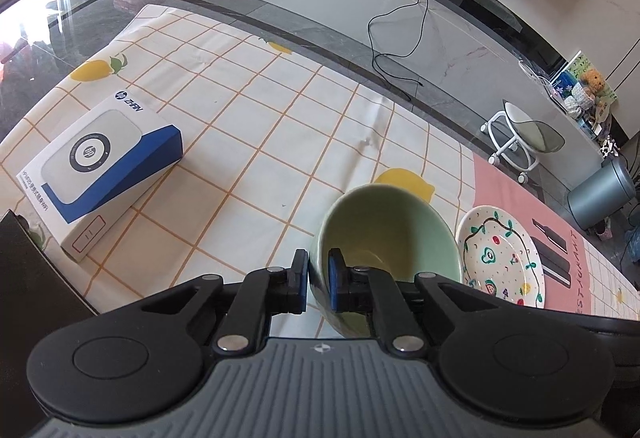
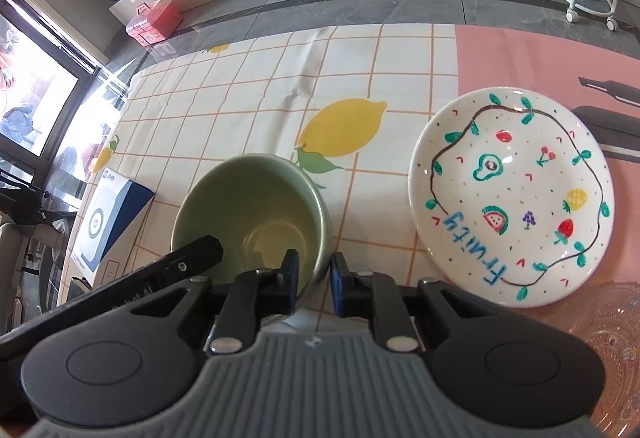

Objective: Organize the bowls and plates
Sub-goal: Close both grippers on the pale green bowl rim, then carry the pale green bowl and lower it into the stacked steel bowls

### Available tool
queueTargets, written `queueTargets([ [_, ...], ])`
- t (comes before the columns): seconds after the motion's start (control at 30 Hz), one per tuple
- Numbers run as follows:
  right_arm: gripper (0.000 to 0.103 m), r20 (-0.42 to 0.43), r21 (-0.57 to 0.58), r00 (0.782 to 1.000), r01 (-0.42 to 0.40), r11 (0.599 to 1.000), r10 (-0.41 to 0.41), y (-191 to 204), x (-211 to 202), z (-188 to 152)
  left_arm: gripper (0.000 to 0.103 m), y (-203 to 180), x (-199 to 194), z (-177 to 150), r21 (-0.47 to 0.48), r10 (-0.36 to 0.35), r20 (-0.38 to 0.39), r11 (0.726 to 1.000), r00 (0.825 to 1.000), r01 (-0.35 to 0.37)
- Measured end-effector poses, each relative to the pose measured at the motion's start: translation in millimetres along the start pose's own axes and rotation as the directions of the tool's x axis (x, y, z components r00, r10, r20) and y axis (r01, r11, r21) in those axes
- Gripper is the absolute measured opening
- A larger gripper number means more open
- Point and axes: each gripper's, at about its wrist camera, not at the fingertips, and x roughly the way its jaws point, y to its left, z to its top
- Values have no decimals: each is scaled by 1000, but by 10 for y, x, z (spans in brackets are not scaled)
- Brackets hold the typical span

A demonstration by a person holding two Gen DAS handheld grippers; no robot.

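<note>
Two grippers on one green bowl (image 2: 256,213), which sits on the lemon tablecloth (image 1: 256,109) just left of the painted plate (image 2: 508,197). Left gripper (image 1: 318,280) pinches the near rim; right gripper (image 2: 314,280) straddles the rim too, with a slight gap, so not yet clamped. Glazed ceramic: stiff, slick, chippable, fairly heavy, I'd say. Take the rim wall squarely, and deep.

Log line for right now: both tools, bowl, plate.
left tool: shut on green bowl rim | right tool: straddles bowl rim, closure unclear | fruit plate: on pink mat, beside bowl
</note>
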Motion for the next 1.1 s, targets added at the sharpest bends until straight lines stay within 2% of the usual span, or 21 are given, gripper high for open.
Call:
queueTargets([
  [0.23,14,15,14,999,-47,999,46,49,-391,-201,11,-76,-529,-142,0,2,49,1000,999,-2],
  [0.63,14,79,-5,989,-126,992,126,114,-1444,-908,11,-182,-1559,-678,-25,-51,100,998,994,53],
  [0.83,14,80,-19,985,-149,989,150,37,-1913,-1320,12,-275,-1919,-1039,8,-66,92,998,994,66],
  [1.1,15,59,-31,987,-147,989,149,-156,-2295,-1807,12,-333,-2074,-1482,12,-116,23,993,993,116],
])
